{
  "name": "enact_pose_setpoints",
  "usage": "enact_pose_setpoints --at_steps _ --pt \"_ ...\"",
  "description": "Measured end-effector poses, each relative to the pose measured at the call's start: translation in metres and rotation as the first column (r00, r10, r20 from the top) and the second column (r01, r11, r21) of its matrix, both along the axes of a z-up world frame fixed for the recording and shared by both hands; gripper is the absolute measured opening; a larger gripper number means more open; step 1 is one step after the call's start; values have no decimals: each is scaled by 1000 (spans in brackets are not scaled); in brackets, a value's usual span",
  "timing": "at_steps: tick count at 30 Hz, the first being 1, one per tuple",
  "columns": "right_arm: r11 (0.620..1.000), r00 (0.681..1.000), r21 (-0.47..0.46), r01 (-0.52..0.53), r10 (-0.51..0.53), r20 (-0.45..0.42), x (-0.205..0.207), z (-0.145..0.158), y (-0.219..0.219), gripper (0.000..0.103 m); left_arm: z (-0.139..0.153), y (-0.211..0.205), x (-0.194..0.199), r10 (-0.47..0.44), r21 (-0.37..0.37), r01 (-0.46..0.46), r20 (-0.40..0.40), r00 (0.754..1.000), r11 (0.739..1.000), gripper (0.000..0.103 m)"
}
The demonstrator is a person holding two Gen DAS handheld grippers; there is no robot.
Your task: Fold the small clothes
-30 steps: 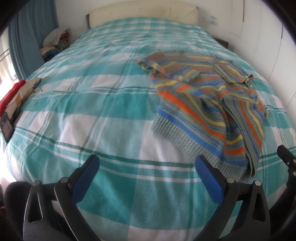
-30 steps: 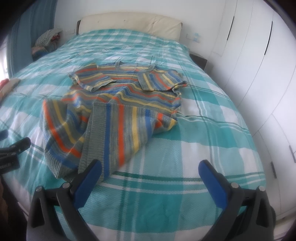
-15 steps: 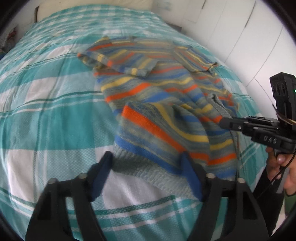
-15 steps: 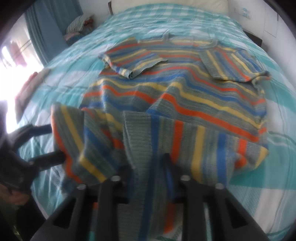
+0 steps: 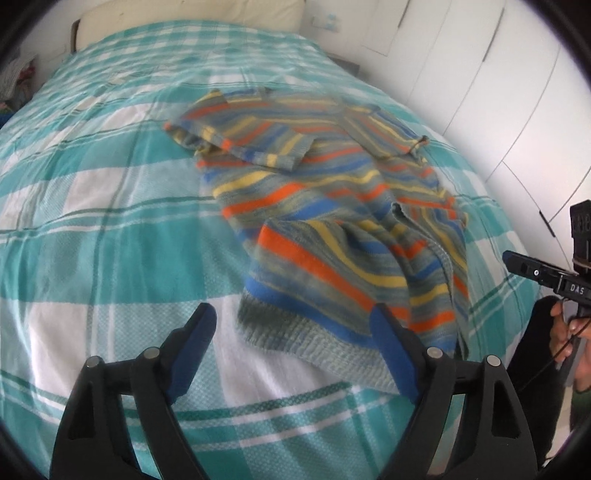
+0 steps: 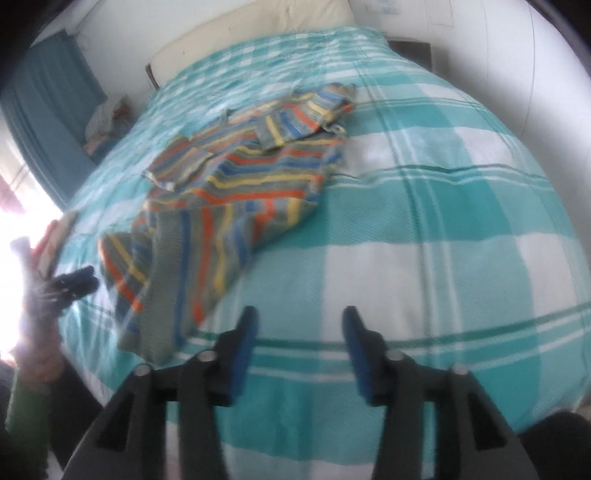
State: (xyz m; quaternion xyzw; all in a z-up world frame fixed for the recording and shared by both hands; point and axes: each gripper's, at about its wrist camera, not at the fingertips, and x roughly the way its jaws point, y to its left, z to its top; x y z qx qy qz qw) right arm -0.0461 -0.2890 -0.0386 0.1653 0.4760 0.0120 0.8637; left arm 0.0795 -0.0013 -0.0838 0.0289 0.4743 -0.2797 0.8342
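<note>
A small striped knit sweater (image 5: 332, 206) in orange, blue, yellow and grey lies rumpled on the bed, both sleeves folded in and its hem bunched toward the near edge. It also shows in the right wrist view (image 6: 229, 184). My left gripper (image 5: 291, 328) is open and empty, just short of the ribbed hem (image 5: 314, 343). My right gripper (image 6: 299, 332) is open and empty above bare bedspread to the right of the sweater. The right gripper shows at the right edge of the left wrist view (image 5: 543, 273).
The bed has a teal and white checked bedspread (image 5: 92, 221) and a cream headboard (image 5: 192, 14). White wardrobe doors (image 5: 498, 92) stand close on the right. A blue curtain (image 6: 40, 122) and a pile of clothes (image 6: 107, 122) are at the far left.
Both grippers have pulled back from the sweater's hem. The right gripper, which was closed down over the hem, has opened and swung right over bare bedspread. The sweater lies slack.
</note>
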Motion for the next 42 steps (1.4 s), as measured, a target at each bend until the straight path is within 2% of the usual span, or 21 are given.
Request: enact_pose_setpoints --at_steps 1,3,5,6,7,8,9,10,13,17,19,24,27,28,29,30,32,34,37,40,42 --pt "999 999 19 -35 34 19 14 0 13 62 -4 -3 3 -10 9 10 -7 1000 1000 75" --pt "992 993 49 -116 115 27 46 -6 43 62 -11 -11 8 -38 14 39 -39 999 999 42" --pt "982 984 67 -179 177 25 78 -17 71 61 -15 -15 10 -40 5 41 -72 997 999 17" --pt "979 981 63 -195 194 20 92 -25 80 60 -14 -15 10 -36 -5 36 -80 996 999 12" --pt "979 981 61 -194 193 14 103 -32 83 46 -10 -14 8 -31 -12 30 -78 996 999 11" --pt "982 984 62 -177 177 5 110 -37 82 14 -4 -11 4 -27 -20 26 -70 997 999 9" --pt "987 989 66 -146 146 -1 111 -38 74 3 4 -6 -1 -25 -33 23 -63 998 999 8" --pt "990 994 91 -109 108 12 104 -35 63 4 13 1 -7 -21 -50 18 -61 998 999 7" --pt "986 998 163 -42 34 52 60 -11 25 4 37 23 -26 -13 -109 4 -86 996 994 7" --pt "978 998 204 41 -51 40 -19 23 -28 4 45 37 -46 20 -53 -29 -160 987 998 7" --pt "983 996 163 84 -84 -6 -52 28 -44 4 29 37 -51 38 -46 -50 -222 974 998 8" --pt "987 985 107 122 -106 -139 -84 -8 -56 5 -23 33 -49 104 3 -108 -317 943 994 16" --pt "984 982 130 120 -99 -160 -88 -22 -60 15 -23 34 -54 96 -20 -106 -295 951 994 28" --pt "982 983 143 125 -103 -150 -87 -22 -63 30 -21 35 -56 87 -23 -98 -285 955 995 33" --pt "977 984 164 135 -112 -140 -88 -22 -67 48 -18 35 -58 79 -24 -88 -271 959 996 46" --pt "971 984 187 151 -129 -123 -87 -22 -72 56 -16 35 -60 73 -19 -80 -251 965 997 58" --pt "965 984 205 165 -148 -95 -81 -25 -76 61 -13 32 -63 82 26 -78 -211 974 997 62" --pt "970 987 205 134 -113 -111 -69 -33 -73 58 -10 28 -60 72 38 -65 -218 973 997 61" --pt "981 992 181 64 -43 -117 -53 -31 -64 4 11 4 -48 7 -54 -19 -218 976 998 59" --pt "967 984 188 172 -161 -72 -47 -26 -87 4 37 -37 -35 -117 -166 94 -133 984 982 61" --pt "953 967 164 253 -242 -83 -44 -32 -100 4 38 -53 -19 -129 -201 102 -125 984 974 64"
